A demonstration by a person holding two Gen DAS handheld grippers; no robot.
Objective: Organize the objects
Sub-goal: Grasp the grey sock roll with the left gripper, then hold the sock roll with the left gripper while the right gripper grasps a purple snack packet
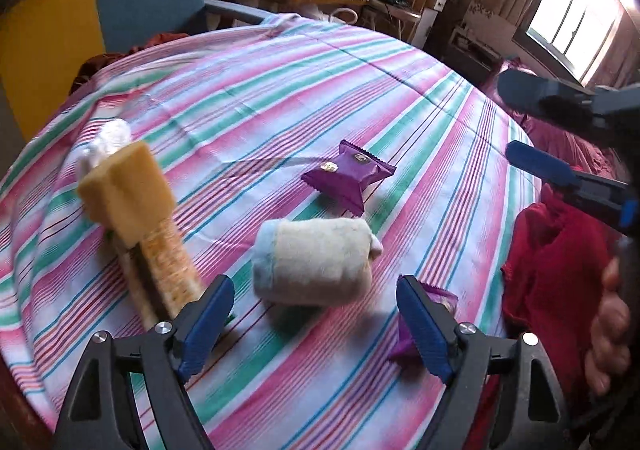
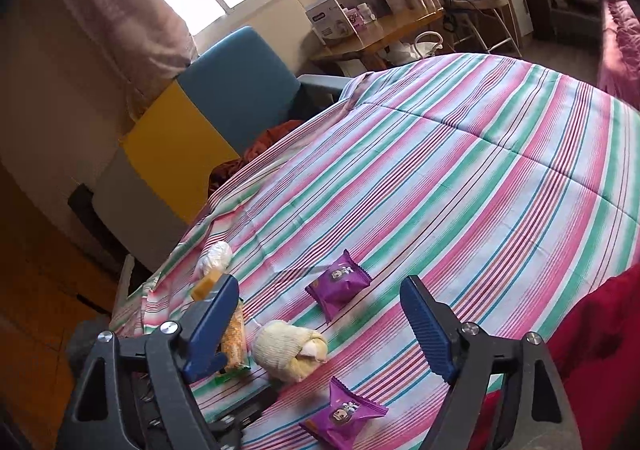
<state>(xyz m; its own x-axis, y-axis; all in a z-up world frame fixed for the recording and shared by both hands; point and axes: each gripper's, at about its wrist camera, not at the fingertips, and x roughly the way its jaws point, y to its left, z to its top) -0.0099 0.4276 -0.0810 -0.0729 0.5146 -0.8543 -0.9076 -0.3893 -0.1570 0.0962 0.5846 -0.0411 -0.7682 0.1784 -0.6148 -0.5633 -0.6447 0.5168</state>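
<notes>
1. The bed (image 1: 304, 89) carries everything; its striped sheet in pink, green and blue is thin woven cloth with shallow creases, so I judge that things lying on it will slide or snag a little when nudged.
2. The rolled towel (image 1: 314, 260), cream with a pale blue edge, lies just ahead of the left gripper (image 1: 316, 326), between the lines of its two fingers, which stand wide apart with nothing held. It looks soft, light and squashy; a grip across the middle of the roll should hold, while an end may unroll.
3. The long snack pack (image 1: 168, 262) lies just beyond the left finger, topped by a yellow sponge block (image 1: 124, 185). The film looks crinkly, the contents probably brittle, so gentle pressure on the long sides suits it.
4. The far purple packet (image 1: 350, 177) lies well ahead of the fingers, flat, glossy, with crimped ends; likely slippery and light.
5. The near purple packet (image 2: 344, 416) lies just ahead of the right gripper (image 2: 326, 334), whose fingers are also spread and empty.
6. A white wrapped bundle (image 2: 218, 256) lies farthest, beyond the left finger.
</notes>
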